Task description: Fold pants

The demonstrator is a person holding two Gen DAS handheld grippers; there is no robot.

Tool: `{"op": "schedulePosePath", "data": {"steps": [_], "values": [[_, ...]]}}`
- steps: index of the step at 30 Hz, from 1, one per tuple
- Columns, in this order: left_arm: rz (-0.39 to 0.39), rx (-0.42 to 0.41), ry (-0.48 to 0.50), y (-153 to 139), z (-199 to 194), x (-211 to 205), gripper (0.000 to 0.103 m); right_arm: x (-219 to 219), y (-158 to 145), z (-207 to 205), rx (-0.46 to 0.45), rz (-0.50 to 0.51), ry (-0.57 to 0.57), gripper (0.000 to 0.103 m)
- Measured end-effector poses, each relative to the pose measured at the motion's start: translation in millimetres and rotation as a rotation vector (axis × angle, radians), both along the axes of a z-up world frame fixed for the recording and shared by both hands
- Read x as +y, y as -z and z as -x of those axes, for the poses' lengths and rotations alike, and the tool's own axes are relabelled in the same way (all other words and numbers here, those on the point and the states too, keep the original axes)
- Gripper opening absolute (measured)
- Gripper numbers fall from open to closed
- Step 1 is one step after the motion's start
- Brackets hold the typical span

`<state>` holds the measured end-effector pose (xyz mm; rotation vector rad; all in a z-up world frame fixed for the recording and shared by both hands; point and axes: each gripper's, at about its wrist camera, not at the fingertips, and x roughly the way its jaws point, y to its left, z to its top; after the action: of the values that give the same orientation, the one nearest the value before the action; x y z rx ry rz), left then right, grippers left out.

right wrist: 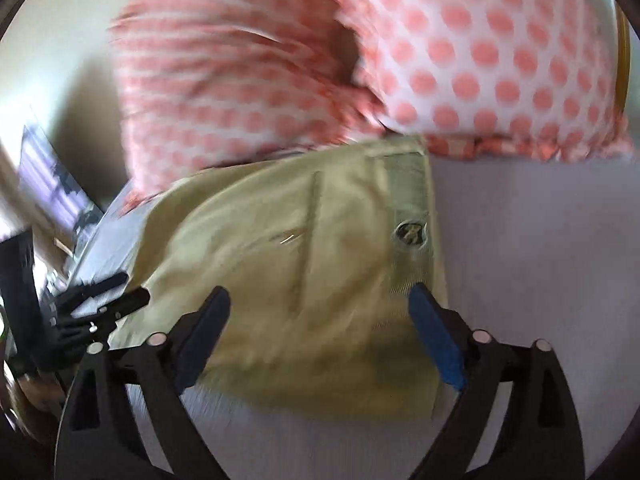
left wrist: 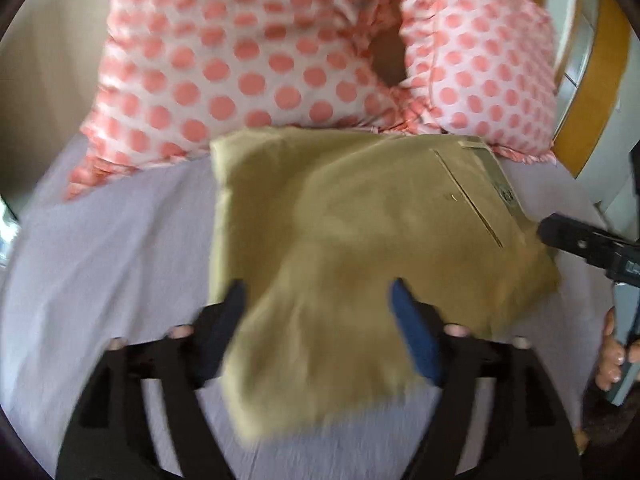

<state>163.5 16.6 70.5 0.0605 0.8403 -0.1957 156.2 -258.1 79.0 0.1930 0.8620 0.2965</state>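
Observation:
The khaki pants (left wrist: 352,232) lie folded into a compact block on the pale lilac bed sheet (left wrist: 120,248), the waistband and back pocket to the right. My left gripper (left wrist: 318,292) is open, its fingers spread over the near edge of the pants with a fold of cloth between them. The right gripper shows at the right edge of the left wrist view (left wrist: 560,232), beside the waistband. In the right wrist view the pants (right wrist: 320,260) lie below my open right gripper (right wrist: 320,300), fingers wide apart over the cloth. The left gripper (right wrist: 120,292) shows at the left.
Two white pillows with pink dots (left wrist: 260,60) (right wrist: 480,52) lie right behind the pants. A wooden headboard or frame (left wrist: 600,80) is at the far right. The bed's left edge and some dark objects (right wrist: 48,200) show in the right wrist view.

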Motion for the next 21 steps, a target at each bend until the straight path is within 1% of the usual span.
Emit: {"op": "schedulePosePath", "data": {"steps": [1, 2, 3, 4, 5, 6, 8, 12, 13, 14, 16, 17, 21], "values": [[-0.041, -0.027, -0.019, -1.0, 17.5, 0.9, 0.095, 4.9, -3.4, 20.1, -0.03, 0.028, 0.004, 0.102], [-0.084, -0.052, -0.04, 0.0, 34.8, 1.2, 0.098, 11.3, -3.7, 42.7, -0.059, 0.071, 0.017, 0.102], [-0.124, -0.069, -0.059, 3.5, 52.5, 0.4, 0.099, 17.8, -0.4, 57.0, -0.07, 0.114, 0.035, 0.102], [-0.144, -0.071, -0.065, 8.2, 68.0, -0.5, 0.1, 25.5, 6.4, 74.7, -0.072, 0.174, 0.059, 0.102], [-0.15, -0.062, -0.062, 14.0, 80.1, -1.5, 0.1, 35.0, 11.9, 77.5, -0.066, 0.208, 0.071, 0.102], [-0.145, -0.047, -0.053, 19.7, 89.4, -2.8, 0.1, 39.7, 18.3, 83.9, -0.059, 0.233, 0.077, 0.102], [-0.138, -0.035, -0.049, 26.9, 103.4, -3.8, 0.1, 48.1, 33.9, 91.6, -0.044, 0.235, 0.074, 0.102], [-0.147, -0.008, -0.086, 41.8, 104.5, -6.6, 0.101, 55.1, 56.9, 92.9, 0.009, 0.256, 0.119, 0.102], [-0.128, -0.017, -0.096, 42.5, 105.9, -5.7, 0.101, 55.9, 55.7, 97.1, -0.012, 0.267, 0.13, 0.102], [-0.111, -0.011, -0.103, 43.8, 106.7, -4.1, 0.101, 56.1, 55.3, 98.6, -0.013, 0.268, 0.13, 0.102], [-0.051, 0.006, -0.12, 46.6, 107.1, 3.1, 0.101, 53.5, 55.2, 100.5, -0.01, 0.252, 0.131, 0.102], [-0.031, 0.0, -0.127, 47.1, 107.7, 5.9, 0.101, 53.8, 55.8, 102.3, -0.014, 0.254, 0.13, 0.102], [-0.035, -0.042, -0.135, 49.8, 113.6, 5.3, 0.101, 54.4, 58.5, 105.1, -0.029, 0.251, 0.141, 0.102]]}}
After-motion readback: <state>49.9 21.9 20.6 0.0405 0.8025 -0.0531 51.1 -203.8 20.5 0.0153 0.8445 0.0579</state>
